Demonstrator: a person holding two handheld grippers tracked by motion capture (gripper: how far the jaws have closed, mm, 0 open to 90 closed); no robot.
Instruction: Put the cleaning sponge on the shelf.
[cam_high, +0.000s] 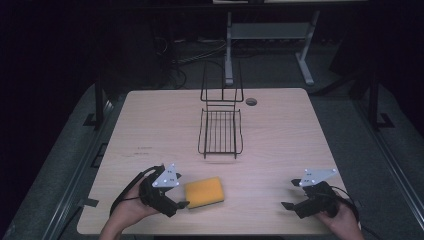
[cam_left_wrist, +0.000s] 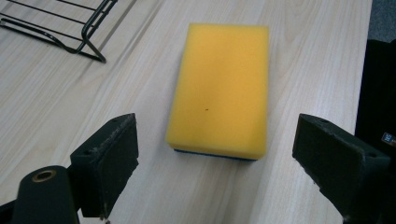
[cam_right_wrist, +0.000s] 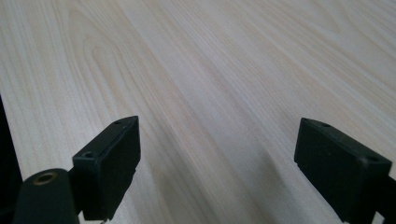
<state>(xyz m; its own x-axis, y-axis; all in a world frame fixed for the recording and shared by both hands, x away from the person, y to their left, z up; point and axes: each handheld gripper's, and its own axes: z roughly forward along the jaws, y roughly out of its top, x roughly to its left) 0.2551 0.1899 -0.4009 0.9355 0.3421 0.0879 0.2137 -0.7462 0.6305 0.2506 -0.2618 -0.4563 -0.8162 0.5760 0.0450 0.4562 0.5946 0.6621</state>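
Yellow sponge (cam_left_wrist: 219, 88) flat on the pale wooden table (cam_high: 280, 135), near the front edge and left of centre, yellow face up, thin blue layer along its underside in the left gripper view. Left gripper (cam_high: 181, 204) at the sponge's left end, held low over the tabletop by a hand (cam_high: 125, 212) from the bottom edge; jaws spread wide, one out to each side of the sponge's near end, clear wood between each pad and the sponge, nothing grasped. In the high view, near jaw tip just beside the sponge's lower left corner, possibly touching it, though too dark and small there to be sure. Black wire rack (cam_high: 220, 131) farther back at mid-table, well apart from the sponge, its tray lying flat and its back frame standing upright at the far end; a corner of it at the top left of the left gripper view. Right gripper (cam_high: 289, 195) near the front right corner of the table, well apart from sponge and rack, gripped by the other hand (cam_high: 345, 220); jaws likewise wide apart over bare wood grain, nothing between them. Small round grommet hole (cam_high: 251, 101) near the table's far edge, just right of the rack's upright frame
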